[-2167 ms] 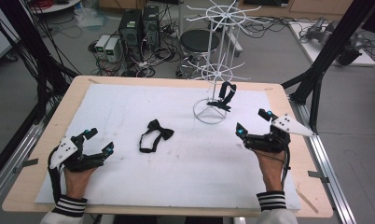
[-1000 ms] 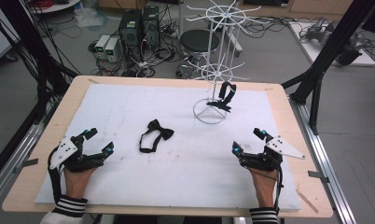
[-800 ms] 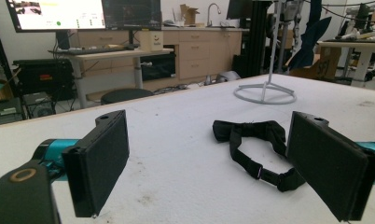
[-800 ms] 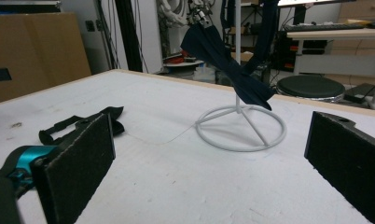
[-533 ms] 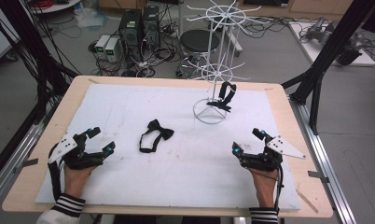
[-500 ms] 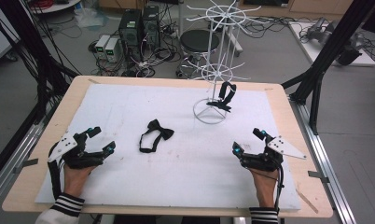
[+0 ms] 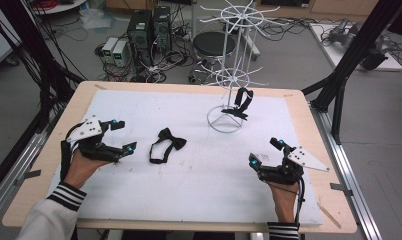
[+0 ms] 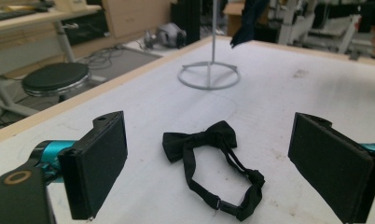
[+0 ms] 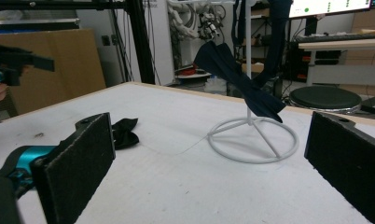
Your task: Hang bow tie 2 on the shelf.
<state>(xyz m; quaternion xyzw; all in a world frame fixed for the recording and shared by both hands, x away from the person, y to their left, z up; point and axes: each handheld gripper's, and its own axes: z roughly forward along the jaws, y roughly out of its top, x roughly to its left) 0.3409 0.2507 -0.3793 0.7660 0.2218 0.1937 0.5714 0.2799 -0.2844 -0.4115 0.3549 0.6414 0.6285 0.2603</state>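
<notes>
A black bow tie [image 7: 165,144] lies flat on the white sheet [image 7: 199,185] that covers the wooden surface [image 7: 309,107], left of the middle and just ahead of the left gripper [image 7: 120,136]. In the left gripper view the bow tie [image 8: 209,163] shows its shape: a knotted bow with two soft, rounded wings at the far end, and a thin neck strap that loops toward the camera in a rough oval, ending in a bunched bit of fabric with a small clasp. The cloth looks matte and slightly creased. The left gripper's fingers [image 8: 99,163] stand released, wide apart, with the tie seen in the gap between them but not touched.

The right gripper [image 7: 267,151] rests near the right front of the sheet, well apart from the tie, its fingers [image 9: 78,168] also spread and holding nothing. Ahead of it stands a white wire display rack [image 7: 228,80] on a ring base, with a second dark bow tie [image 9: 239,79] hanging from it above the ring, tilted.
</notes>
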